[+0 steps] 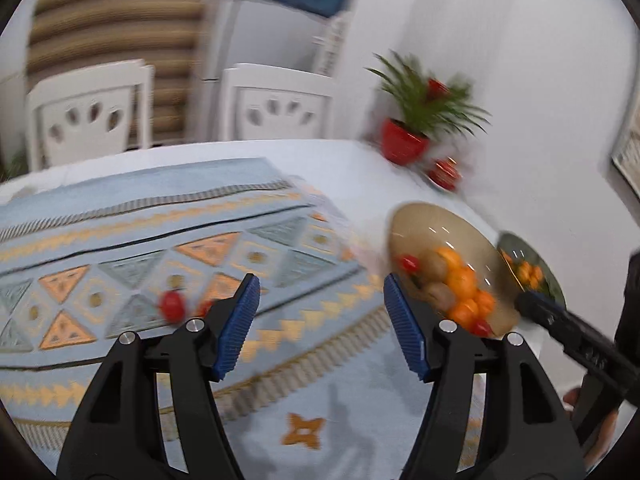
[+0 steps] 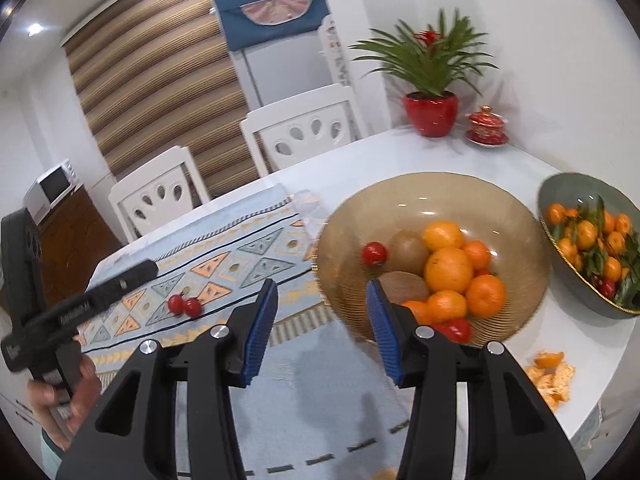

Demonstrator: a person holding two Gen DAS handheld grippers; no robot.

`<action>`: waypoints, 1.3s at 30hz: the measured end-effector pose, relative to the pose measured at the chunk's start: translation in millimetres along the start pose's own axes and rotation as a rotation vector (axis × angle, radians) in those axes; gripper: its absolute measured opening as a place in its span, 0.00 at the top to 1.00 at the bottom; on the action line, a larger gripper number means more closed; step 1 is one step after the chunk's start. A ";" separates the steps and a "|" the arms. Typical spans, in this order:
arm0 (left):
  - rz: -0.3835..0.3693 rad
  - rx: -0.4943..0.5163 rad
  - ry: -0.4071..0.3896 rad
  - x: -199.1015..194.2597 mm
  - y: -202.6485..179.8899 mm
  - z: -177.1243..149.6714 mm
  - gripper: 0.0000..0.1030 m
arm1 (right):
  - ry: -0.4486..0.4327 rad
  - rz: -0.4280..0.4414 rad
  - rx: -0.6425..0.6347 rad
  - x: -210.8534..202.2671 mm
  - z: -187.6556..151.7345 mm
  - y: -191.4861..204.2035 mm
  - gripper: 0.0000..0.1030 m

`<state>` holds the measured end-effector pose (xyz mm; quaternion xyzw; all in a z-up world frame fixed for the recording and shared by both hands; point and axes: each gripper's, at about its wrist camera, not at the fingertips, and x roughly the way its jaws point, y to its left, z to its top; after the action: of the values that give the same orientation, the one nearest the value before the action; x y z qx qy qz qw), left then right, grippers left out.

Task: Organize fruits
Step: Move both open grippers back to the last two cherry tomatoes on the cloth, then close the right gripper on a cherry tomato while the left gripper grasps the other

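Observation:
Two small red tomatoes [image 2: 184, 305] lie on the patterned cloth; the left wrist view shows one of them [image 1: 173, 306] just left of my left gripper [image 1: 320, 300], which is open and empty above the cloth. A tan glass bowl [image 2: 432, 196] holds oranges [image 2: 448, 270], kiwis [image 2: 409, 251] and a red tomato [image 2: 374, 254]. The same bowl [image 1: 420, 228] appears blurred in the left wrist view. My right gripper [image 2: 322, 304] is open and empty, just in front of the bowl's near rim. A grey-green bowl [image 2: 560, 196] to the right holds leafy tangerines [image 2: 586, 236].
Orange peel [image 2: 554, 376] lies on the white table near its right edge. A red potted plant [image 2: 431, 114] and a red lidded cup [image 2: 486, 126] stand at the back. Two white chairs [image 2: 308, 128] sit behind the table. A hand [image 2: 76, 396] holds the left gripper's handle.

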<state>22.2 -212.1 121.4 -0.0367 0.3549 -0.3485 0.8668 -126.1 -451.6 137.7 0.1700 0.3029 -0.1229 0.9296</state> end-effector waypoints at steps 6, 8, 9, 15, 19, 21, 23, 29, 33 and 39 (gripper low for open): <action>0.094 -0.104 -0.025 -11.6 58.9 6.1 0.37 | 0.032 0.035 -0.077 21.2 -0.1 42.3 0.55; 0.137 -0.126 -0.029 -11.5 74.6 2.4 0.32 | 0.044 0.045 -0.109 28.6 -1.4 56.3 0.54; 0.152 -0.132 -0.027 -10.6 80.7 0.9 0.32 | 0.049 0.046 -0.126 32.5 -2.3 63.3 0.54; 0.265 -0.134 -0.038 -3.2 99.8 -13.0 0.32 | 0.079 0.065 -0.182 52.9 -8.6 94.2 0.52; 0.286 -0.115 -0.043 1.8 102.1 -19.3 0.32 | 0.099 0.076 -0.207 65.4 -12.2 109.7 0.51; 0.283 -0.113 -0.040 4.6 103.3 -20.9 0.32 | 0.102 0.080 -0.226 71.5 -13.5 117.2 0.51; 0.282 -0.110 -0.032 8.8 104.2 -21.0 0.32 | 0.104 0.076 -0.244 75.9 -14.6 123.4 0.51; 0.301 -0.085 0.000 17.3 104.5 -12.9 0.32 | 0.122 0.073 -0.282 95.5 -11.9 139.2 0.51; 0.298 -0.090 -0.008 22.7 106.7 -2.0 0.32 | 0.145 0.104 -0.258 115.0 -5.3 147.5 0.51; 0.268 -0.145 -0.002 43.3 124.7 -14.0 0.35 | 0.187 0.112 -0.228 152.9 -1.2 156.7 0.52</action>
<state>107.1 -142.8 46.6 -0.0519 0.3798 -0.2030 0.9010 45.4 -327.5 82.1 0.0905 0.3904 -0.0193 0.9160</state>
